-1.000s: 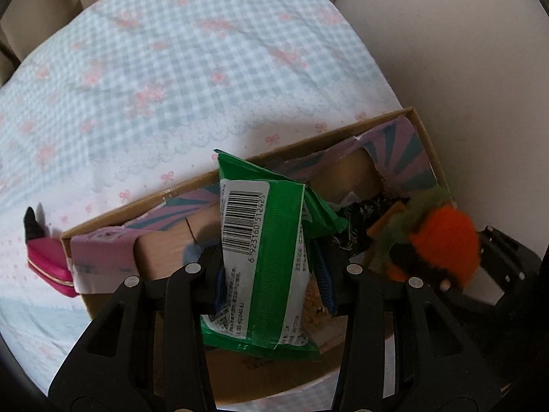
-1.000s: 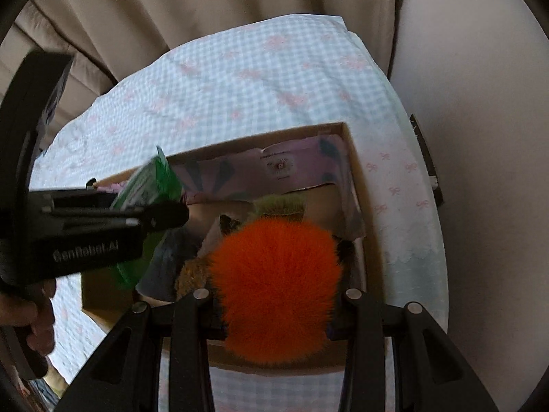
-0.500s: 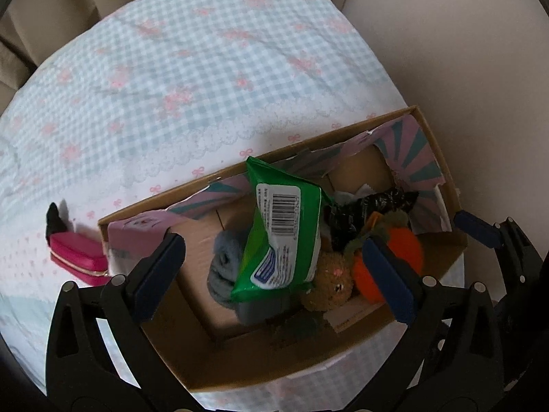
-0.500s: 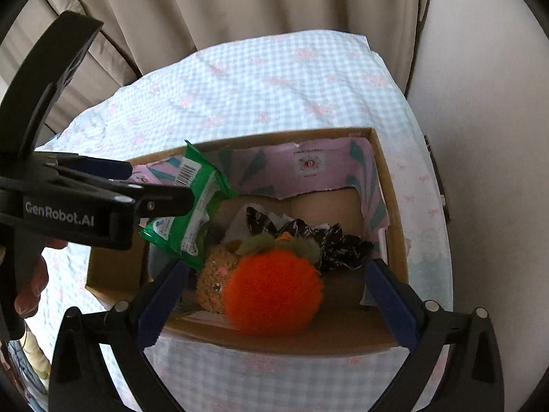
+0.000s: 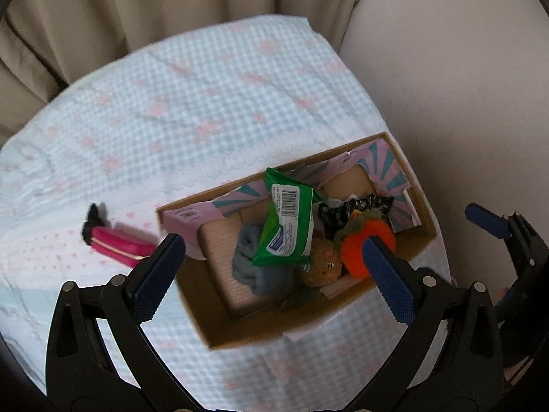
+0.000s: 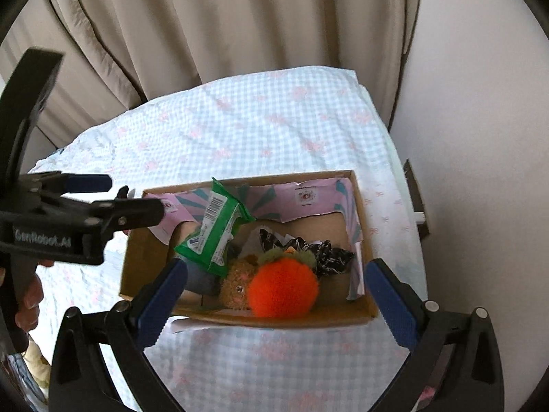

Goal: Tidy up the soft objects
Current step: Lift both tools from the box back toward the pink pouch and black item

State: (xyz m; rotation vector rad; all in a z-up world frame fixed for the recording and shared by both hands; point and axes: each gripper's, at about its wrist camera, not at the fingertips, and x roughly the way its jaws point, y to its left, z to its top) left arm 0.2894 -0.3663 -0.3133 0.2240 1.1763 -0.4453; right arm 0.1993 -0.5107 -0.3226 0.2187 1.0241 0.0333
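A cardboard box (image 5: 240, 333) (image 6: 274, 321) stands on the checked tablecloth. In it lie a green packet (image 5: 288, 226) (image 6: 214, 228), an orange fuzzy ball (image 5: 357, 243) (image 6: 283, 290), a brown plush (image 5: 320, 267) (image 6: 235, 288), a grey cloth (image 5: 250, 257) and a black crinkled wrapper (image 5: 346, 207) (image 6: 322, 252). My left gripper (image 5: 271, 278) is open and empty, held above the box. My right gripper (image 6: 274, 298) is open and empty, above the box's near edge. The left gripper also shows in the right wrist view (image 6: 113, 199).
A pink pouch (image 5: 116, 245) with a black tab lies on the cloth left of the box. Beige curtains (image 6: 240, 17) hang behind the table. A pale wall (image 6: 480, 103) is at the right. The tablecloth (image 5: 206, 103) stretches beyond the box.
Both grippers have opened and pulled back up from the box. The green packet and the orange ball were let go and now lie in the box.
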